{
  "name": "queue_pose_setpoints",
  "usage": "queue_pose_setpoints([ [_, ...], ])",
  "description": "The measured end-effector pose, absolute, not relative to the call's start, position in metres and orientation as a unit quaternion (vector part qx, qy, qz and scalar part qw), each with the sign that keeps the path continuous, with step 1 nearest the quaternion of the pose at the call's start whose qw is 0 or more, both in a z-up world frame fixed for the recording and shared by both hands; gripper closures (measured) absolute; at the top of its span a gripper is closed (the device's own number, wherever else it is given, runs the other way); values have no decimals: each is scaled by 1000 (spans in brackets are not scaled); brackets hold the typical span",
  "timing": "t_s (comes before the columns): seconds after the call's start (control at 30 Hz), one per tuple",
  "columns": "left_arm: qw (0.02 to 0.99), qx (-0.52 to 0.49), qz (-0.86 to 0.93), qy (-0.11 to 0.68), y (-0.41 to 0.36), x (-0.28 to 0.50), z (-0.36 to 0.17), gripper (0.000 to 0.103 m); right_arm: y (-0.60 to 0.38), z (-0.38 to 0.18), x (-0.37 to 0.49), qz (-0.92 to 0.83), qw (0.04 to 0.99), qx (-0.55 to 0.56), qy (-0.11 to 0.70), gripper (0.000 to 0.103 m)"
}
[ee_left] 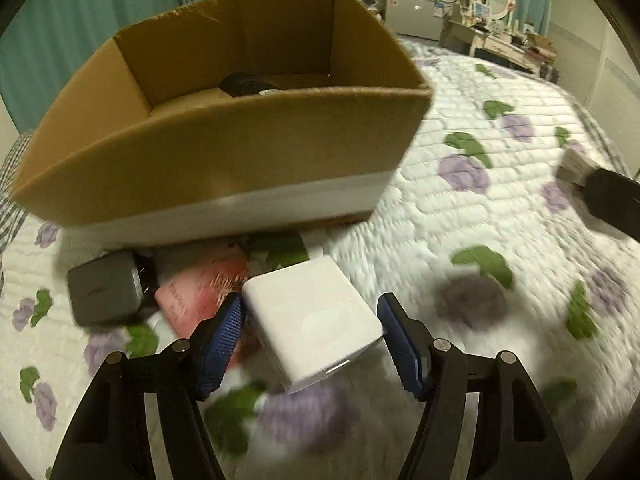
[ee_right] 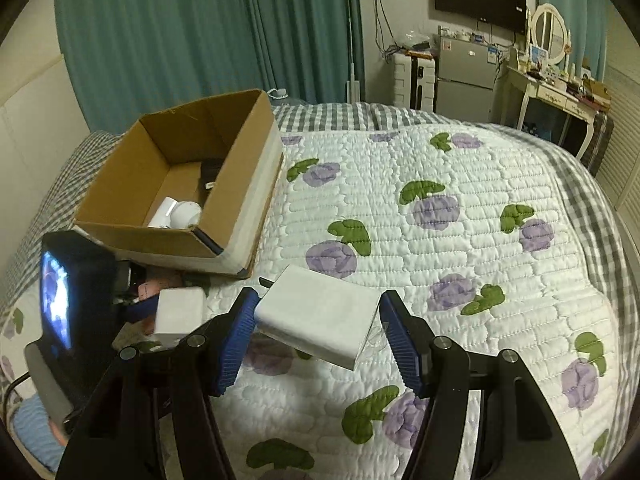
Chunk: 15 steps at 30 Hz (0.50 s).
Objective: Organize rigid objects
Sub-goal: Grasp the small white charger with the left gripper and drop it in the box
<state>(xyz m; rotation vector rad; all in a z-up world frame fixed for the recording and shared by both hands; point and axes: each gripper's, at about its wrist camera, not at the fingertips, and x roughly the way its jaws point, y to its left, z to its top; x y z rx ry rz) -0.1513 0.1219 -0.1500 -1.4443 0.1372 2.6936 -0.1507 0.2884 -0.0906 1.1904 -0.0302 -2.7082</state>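
An open cardboard box (ee_left: pixel 240 152) stands on the quilted bed; it also shows in the right wrist view (ee_right: pixel 240 208), with a black object (ee_right: pixel 210 178) and white objects (ee_right: pixel 176 214) inside. My left gripper (ee_left: pixel 310 340) is shut on a white cube-shaped adapter (ee_left: pixel 312 320), held just in front of the box. A dark grey adapter (ee_left: pixel 106 294) and a pink box (ee_left: pixel 204 284) lie below the carton. My right gripper (ee_right: pixel 318 334) is shut on a flat white box (ee_right: pixel 320 314), above the quilt. The left gripper with its adapter (ee_right: pixel 178 312) shows at left.
The bed quilt (ee_right: pixel 460 240) is white with purple flowers. A fridge (ee_right: pixel 466 76), a dressing table (ee_right: pixel 552 92) and teal curtains (ee_right: pixel 200 40) stand beyond the bed. The right gripper's body (ee_left: pixel 612 200) shows at the right edge of the left wrist view.
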Motion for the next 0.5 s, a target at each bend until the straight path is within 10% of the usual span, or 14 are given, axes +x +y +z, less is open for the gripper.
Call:
queue_pose_setpoints([
  [0.37,93,-405,909,12,83,-100,-62,50,259,-40,-133,-926,100,363,15,40],
  [0.43,102,-386,917,4,74,-96,-41,74,253,-33,-133,-928,104,358,18,40],
  [0.5,117,-376,919,-5,70,-102,-23,75,248,-27,-135,-929,110,353,19,40],
])
